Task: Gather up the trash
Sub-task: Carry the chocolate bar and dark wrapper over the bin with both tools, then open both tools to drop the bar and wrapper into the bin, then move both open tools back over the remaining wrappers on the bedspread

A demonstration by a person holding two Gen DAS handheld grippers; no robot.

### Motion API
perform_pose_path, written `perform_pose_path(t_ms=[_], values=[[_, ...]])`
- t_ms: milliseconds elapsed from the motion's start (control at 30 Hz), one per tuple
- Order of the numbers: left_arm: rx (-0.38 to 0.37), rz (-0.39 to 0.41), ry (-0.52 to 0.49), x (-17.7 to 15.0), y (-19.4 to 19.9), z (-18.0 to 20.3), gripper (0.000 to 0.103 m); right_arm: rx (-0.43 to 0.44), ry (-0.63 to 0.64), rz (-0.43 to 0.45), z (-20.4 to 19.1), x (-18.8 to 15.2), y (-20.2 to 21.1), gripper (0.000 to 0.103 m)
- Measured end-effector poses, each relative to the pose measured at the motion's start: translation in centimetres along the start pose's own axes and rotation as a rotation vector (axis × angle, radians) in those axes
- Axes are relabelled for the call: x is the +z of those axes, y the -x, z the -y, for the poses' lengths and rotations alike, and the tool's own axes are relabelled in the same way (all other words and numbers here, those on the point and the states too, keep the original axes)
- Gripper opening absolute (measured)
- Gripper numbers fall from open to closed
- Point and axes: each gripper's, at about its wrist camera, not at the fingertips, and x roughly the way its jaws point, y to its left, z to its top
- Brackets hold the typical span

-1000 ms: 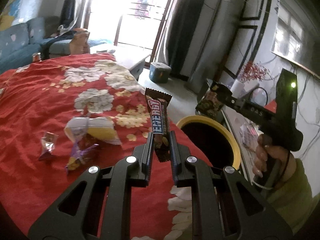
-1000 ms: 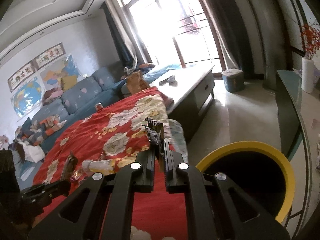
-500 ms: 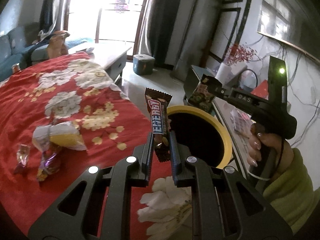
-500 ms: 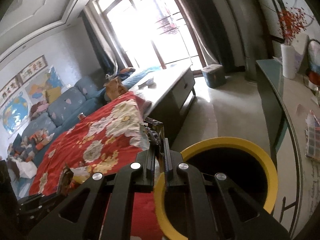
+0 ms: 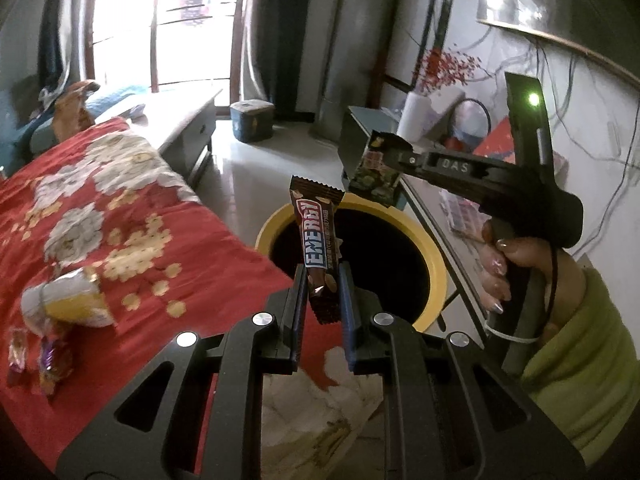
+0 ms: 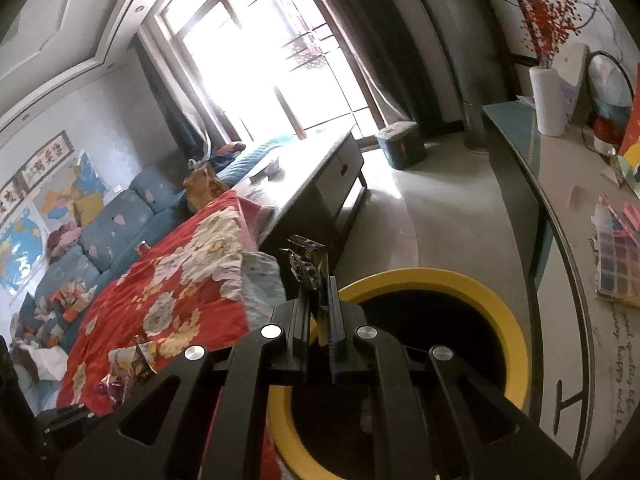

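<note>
My left tool point(image 5: 323, 300) is clamped narrow on the lower end of a brown ENERGY bar wrapper point(image 5: 319, 236), which stands upright between the pads with its top edge over the near rim of the yellow-rimmed bin point(image 5: 434, 256). My right tool point(image 6: 320, 320) is pinched nearly closed on a dark snack packet point(image 6: 308, 268); in the left view that packet hangs at the tool's tip above the far rim of the bin.

Both pieces sit close to the opening, so I judge the step in hand is the drop. To do it well I want each tool's tip over the black middle of the bin, not over the yellow ring, since these light wrappers could catch the rim and slide onto the floor. I would tip the left tool forward so the bar points down, then open the fingers fully so the foil does not cling to a pad.

On the red floral cloth point(image 5: 100, 216) more trash waits: a crumpled yellow-and-white packet point(image 5: 68, 304) and 2 small candy wrappers point(image 5: 44, 360) near the cloth's edge, well apart from the bin.
</note>
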Motion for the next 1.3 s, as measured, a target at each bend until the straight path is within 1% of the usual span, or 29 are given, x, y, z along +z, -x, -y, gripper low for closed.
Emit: perform_pose_path(t_ms=[367, 500, 667, 800, 967, 1033, 1067, 1100, 1133, 1167, 1200, 1267, 1300], values=[[-0.022, -0.041, -0.042, 0.6, -3.4, 1.6, 0.011, -0.047, -0.067, -0.013, 3.5, -0.6, -0.3, 0.007], [-0.033, -0.050, -0.028, 0.8, -4.6, 1.8, 0.011, -0.057, -0.089, -0.024, 4.6, -1.0, -0.5, 0.008], [-0.049, -0.061, -0.045, 1.1, -5.8, 2.3, 0.011, -0.053, -0.100, -0.044, 5.4, -1.0, -0.9, 0.010], [-0.058, -0.088, -0.043, 1.0, -7.2, 2.2, 0.011, -0.052, -0.108, -0.052, 5.7, -1.1, -1.2, 0.010], [-0.046, -0.115, -0.064, 1.3, -8.9, 2.2, 0.011, -0.052, -0.116, -0.067, 6.0, -1.4, -1.5, 0.011], [-0.047, -0.117, -0.064, 1.5, -9.2, 2.4, 0.011, -0.053, -0.121, -0.072, 6.2, -1.5, -1.6, 0.015], [-0.043, -0.115, -0.064, 1.7, -9.3, 2.4, 0.012, -0.055, -0.121, -0.073, 6.2, -1.5, -1.6, 0.017], [-0.040, -0.110, -0.061, 1.8, -9.3, 2.4, 0.017, -0.056, -0.120, -0.074, 6.2, -1.4, -1.6, 0.018], [-0.038, -0.106, -0.055, 1.9, -9.3, 2.3, 0.021, -0.057, -0.120, -0.075, 6.2, -1.5, -1.7, 0.023], [-0.036, -0.101, -0.048, 1.8, -9.1, 2.1, 0.030, -0.057, -0.119, -0.076, 6.2, -1.5, -1.6, 0.028], [-0.033, -0.096, -0.041, 1.8, -9.0, 1.9, 0.040, -0.057, -0.118, -0.073, 6.2, -1.5, -1.6, 0.030], [-0.033, -0.084, -0.020, 1.8, -8.7, 1.6, 0.047, -0.060, -0.115, -0.071, 6.2, -1.5, -1.6, 0.035], [-0.033, -0.079, -0.008, 1.9, -8.5, 1.3, 0.054, -0.061, -0.111, -0.070, 6.2, -1.5, -1.6, 0.036]])
